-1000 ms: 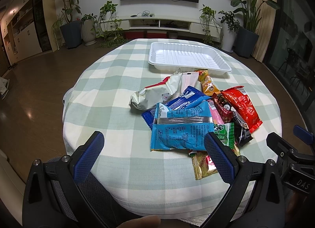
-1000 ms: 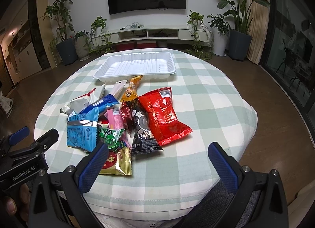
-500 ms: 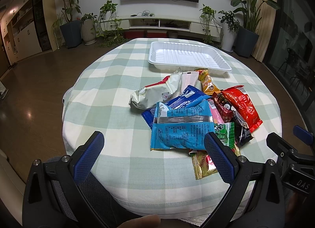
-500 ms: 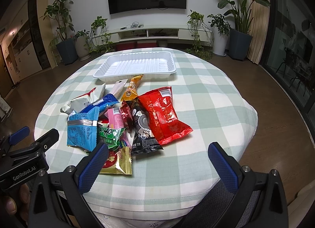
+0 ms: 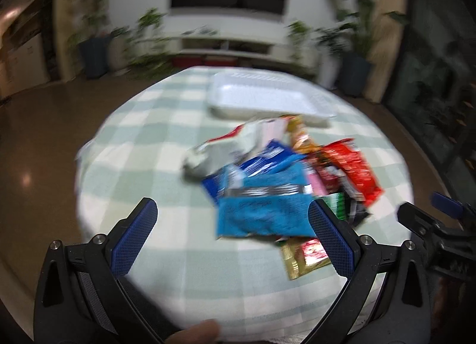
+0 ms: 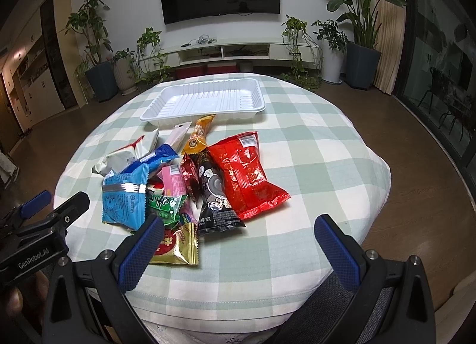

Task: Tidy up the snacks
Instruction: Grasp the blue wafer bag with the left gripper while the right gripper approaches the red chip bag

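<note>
Right wrist view, one white tray (bare), both claws released, snack pile.

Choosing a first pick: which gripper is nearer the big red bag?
Right. The right gripper hangs open at the near table edge, with the red bag just ahead. The left gripper, open too, sits behind the light blue packet, with the pile between.

left gripper jaws spread wide; right gripper likewise.
</note>
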`<state>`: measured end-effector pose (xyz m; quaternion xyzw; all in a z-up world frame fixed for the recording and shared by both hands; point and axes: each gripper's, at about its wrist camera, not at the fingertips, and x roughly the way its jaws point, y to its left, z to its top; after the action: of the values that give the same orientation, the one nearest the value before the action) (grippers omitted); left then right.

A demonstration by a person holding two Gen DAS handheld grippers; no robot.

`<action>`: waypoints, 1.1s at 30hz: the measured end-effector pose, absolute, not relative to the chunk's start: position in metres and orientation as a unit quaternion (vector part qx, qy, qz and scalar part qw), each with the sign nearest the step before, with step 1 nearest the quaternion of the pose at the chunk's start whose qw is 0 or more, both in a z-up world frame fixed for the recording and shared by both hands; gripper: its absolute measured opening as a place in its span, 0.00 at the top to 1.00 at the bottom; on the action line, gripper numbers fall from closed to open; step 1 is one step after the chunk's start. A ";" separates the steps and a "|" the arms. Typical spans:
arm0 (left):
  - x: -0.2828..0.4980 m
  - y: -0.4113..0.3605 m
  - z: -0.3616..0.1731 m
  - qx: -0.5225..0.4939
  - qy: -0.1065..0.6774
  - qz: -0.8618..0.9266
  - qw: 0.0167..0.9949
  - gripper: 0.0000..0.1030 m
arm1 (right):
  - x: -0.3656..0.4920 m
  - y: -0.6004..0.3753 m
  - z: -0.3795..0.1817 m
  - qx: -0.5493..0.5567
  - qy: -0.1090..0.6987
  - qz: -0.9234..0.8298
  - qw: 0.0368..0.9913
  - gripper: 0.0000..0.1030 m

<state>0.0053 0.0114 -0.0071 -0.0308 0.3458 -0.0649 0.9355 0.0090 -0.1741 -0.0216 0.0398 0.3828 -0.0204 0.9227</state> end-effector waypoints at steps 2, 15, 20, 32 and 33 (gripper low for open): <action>0.006 0.011 -0.012 -0.039 0.354 -0.103 0.929 0.00 | 0.008 -0.178 -0.022 0.050 0.377 -0.016 0.925 0.00; 0.051 -0.016 -0.010 0.187 0.342 -0.216 0.895 0.00 | 0.012 -0.199 -0.028 0.098 0.381 0.014 0.919 0.00; 0.059 -0.042 -0.026 0.350 0.328 -0.300 0.825 0.00 | 0.016 -0.206 -0.032 0.105 0.388 0.020 0.915 0.00; 0.088 -0.056 -0.060 0.419 0.369 -0.349 0.752 0.34 | 0.021 -0.227 -0.042 0.128 0.400 0.011 0.908 0.00; 0.082 -0.059 -0.061 0.421 0.370 -0.350 0.750 0.38 | 0.021 -0.228 -0.043 0.130 0.401 0.011 0.907 0.00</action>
<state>0.0825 -0.0585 -0.0606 0.4214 0.3697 -0.3502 0.7504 0.0211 -0.2280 -0.0425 0.1295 0.4011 0.0107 0.9068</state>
